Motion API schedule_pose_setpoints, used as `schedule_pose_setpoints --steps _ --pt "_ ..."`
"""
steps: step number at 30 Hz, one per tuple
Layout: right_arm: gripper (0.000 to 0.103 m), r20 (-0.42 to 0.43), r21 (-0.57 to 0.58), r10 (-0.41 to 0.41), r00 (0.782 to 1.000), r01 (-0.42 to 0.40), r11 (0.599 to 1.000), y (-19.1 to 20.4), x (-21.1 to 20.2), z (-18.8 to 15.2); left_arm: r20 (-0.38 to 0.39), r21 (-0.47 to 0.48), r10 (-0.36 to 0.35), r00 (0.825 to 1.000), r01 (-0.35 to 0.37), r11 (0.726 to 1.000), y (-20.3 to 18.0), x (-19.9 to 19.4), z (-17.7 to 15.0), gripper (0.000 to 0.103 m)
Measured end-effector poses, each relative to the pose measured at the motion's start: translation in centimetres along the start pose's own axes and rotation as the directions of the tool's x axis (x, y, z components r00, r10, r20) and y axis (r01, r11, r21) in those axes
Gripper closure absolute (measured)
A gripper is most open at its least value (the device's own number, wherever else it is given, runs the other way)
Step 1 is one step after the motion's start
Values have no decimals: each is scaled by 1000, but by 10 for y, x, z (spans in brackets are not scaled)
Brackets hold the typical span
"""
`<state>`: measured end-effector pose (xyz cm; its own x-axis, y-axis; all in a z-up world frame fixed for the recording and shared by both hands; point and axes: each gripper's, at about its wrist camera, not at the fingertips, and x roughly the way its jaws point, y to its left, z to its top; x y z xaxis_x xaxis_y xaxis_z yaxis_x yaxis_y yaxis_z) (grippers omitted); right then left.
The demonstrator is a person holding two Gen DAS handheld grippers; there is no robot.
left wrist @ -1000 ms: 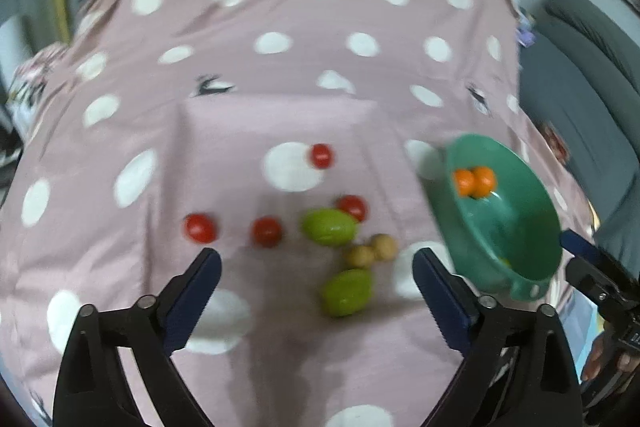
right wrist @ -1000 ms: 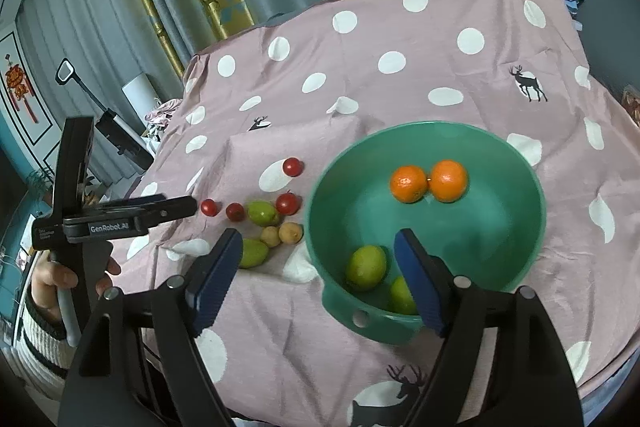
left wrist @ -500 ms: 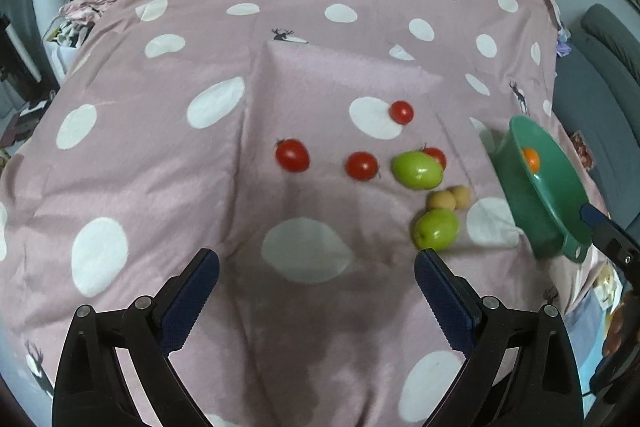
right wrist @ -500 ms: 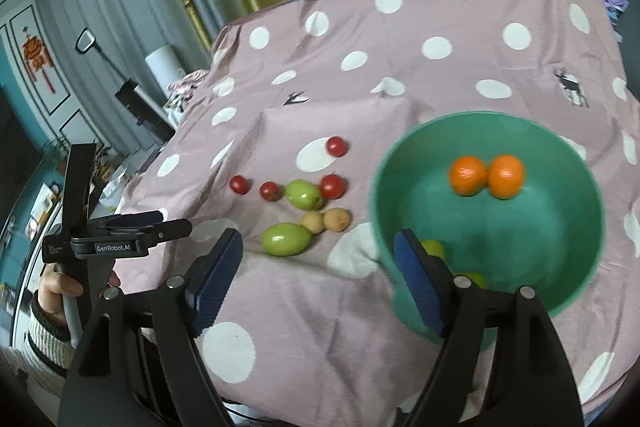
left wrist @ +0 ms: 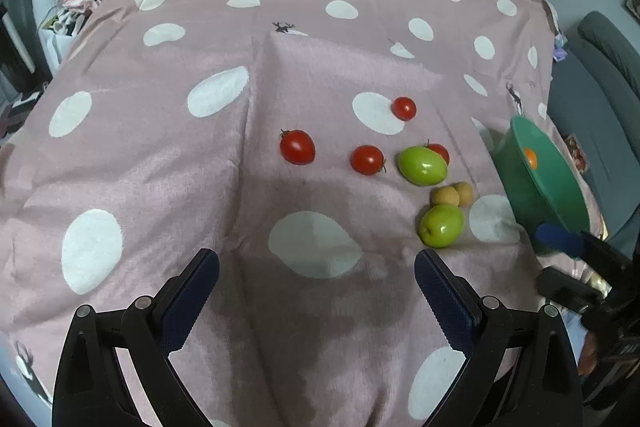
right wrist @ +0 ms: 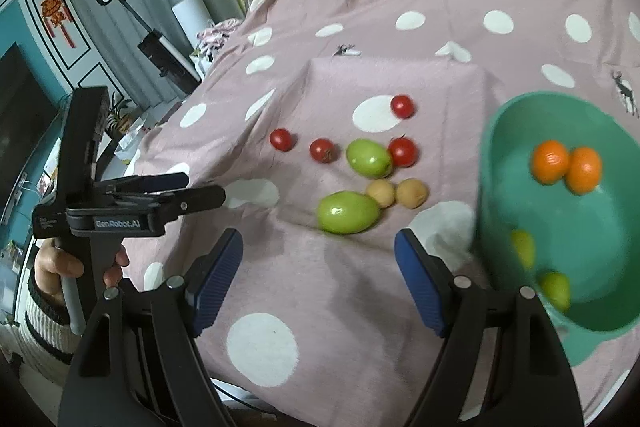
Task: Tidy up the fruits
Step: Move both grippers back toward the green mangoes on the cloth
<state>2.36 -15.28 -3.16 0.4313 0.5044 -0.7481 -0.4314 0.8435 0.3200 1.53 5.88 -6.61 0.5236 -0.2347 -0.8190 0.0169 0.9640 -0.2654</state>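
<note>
Over at the far left of the right wrist view, the left tool (right wrist: pixel 182 189) is held by a hand (right wrist: pixel 72 267) above the edge of the pink spotted cloth (left wrist: pixel 160 147), its jaws wide with nothing between them. Right of it lies a loose row of fruit on the cloth: two small tomatoes (right wrist: pixel 281 139) (right wrist: pixel 322 149), a green fruit (right wrist: pixel 369 157) touching a third tomato (right wrist: pixel 403 151), and a fourth tomato (right wrist: pixel 401 106) farther off on a white spot. Nearer sit a second green fruit (right wrist: pixel 348 213) and two small tan fruits (right wrist: pixel 411 193) side by side, just beside it. The right tool (right wrist: pixel 318 267) hovers near these, jaws standing wide and empty. At the right, the green bowl (right wrist: pixel 504 131) already holds two oranges (right wrist: pixel 550 161) and some green pieces. The step in hand looks like picking the nearest green fruit: to do it well, come down with the pads on either side of its narrow width, close gently so the smooth skin does not slip, and avoid nudging the tan fruits that touch it
</note>
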Motion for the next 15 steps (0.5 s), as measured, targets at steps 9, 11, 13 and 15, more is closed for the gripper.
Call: schedule_pose_setpoints --steps 9,11,13,15 --pt "25 -63 5 -14 998 14 1000 2 34 4 -4 1 -23 1000 23 1000 3 8 1 5" --pt "25 -74 -3 -21 997 21 1000 2 40 5 0 11 -32 999 32 999 2 8 3 5" --pt "26 -85 -5 -28 996 28 1000 2 44 6 2 24 -42 999 42 999 0 9 5 5" --pt "26 -87 -4 -36 996 36 999 2 47 9 6 40 -50 999 49 998 -3 9 7 5"
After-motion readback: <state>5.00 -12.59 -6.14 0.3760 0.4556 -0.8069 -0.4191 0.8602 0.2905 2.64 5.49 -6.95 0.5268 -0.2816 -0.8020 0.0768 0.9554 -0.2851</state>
